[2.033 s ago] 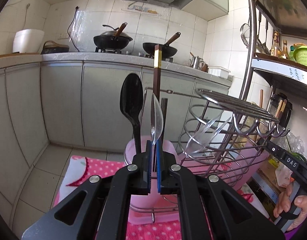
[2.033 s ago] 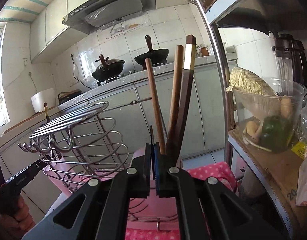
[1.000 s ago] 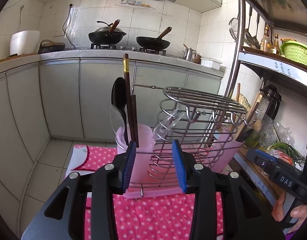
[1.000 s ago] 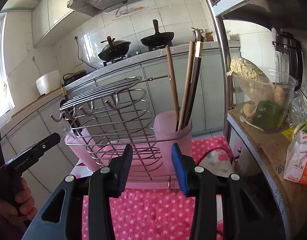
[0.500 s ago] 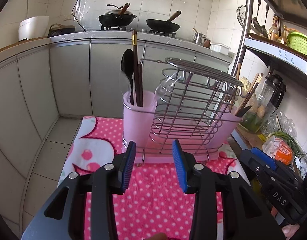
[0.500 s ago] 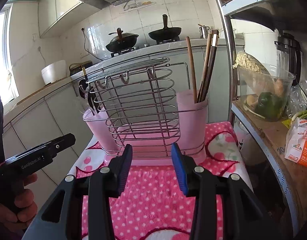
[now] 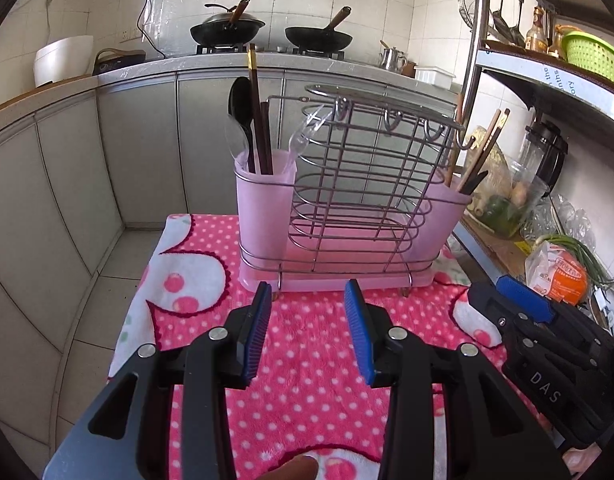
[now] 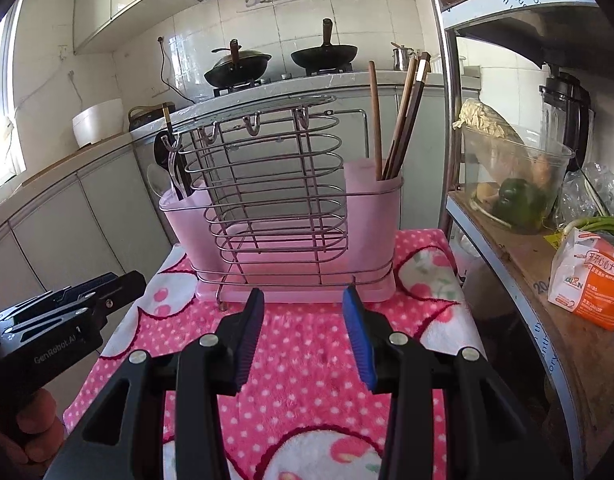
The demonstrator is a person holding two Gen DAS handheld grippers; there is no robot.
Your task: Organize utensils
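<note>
Kitchen cupboards and a stove with two black woks stand at the back, and close by is a small table under a pink dotted cloth (image 7: 307, 364). A wire rack (image 7: 367, 184) with a pink tray sits at the far edge of the cloth, near the middle. It has a pink cup at each end. The cup on the left end (image 7: 263, 208) holds a black spoon (image 7: 240, 108), a clear plastic spoon (image 7: 236, 138) and dark chopsticks (image 7: 259, 120). Another clear spoon (image 7: 305, 136) leans just beside that cup. The cup on the right end (image 8: 373, 216) holds a few wooden chopsticks (image 8: 399, 120), all standing up. The left gripper (image 7: 309, 328) hangs over the near part of the cloth with its blue pads apart and nothing between them. The right gripper (image 8: 303, 328) is the same: pads apart, nothing held, well short of the rack. I see no spoon or chopstick lying loose on the cloth. So the sorting looks about done to me, with spoons at one end and most sticks at the other. One thing may be left: the dark chopsticks sit with the spoons, not with the other sticks. The shelf (image 8: 519, 248) on the right has a bowl of vegetables (image 8: 511, 184) and a carton (image 8: 587, 284), but these do not look like part of the job.
</note>
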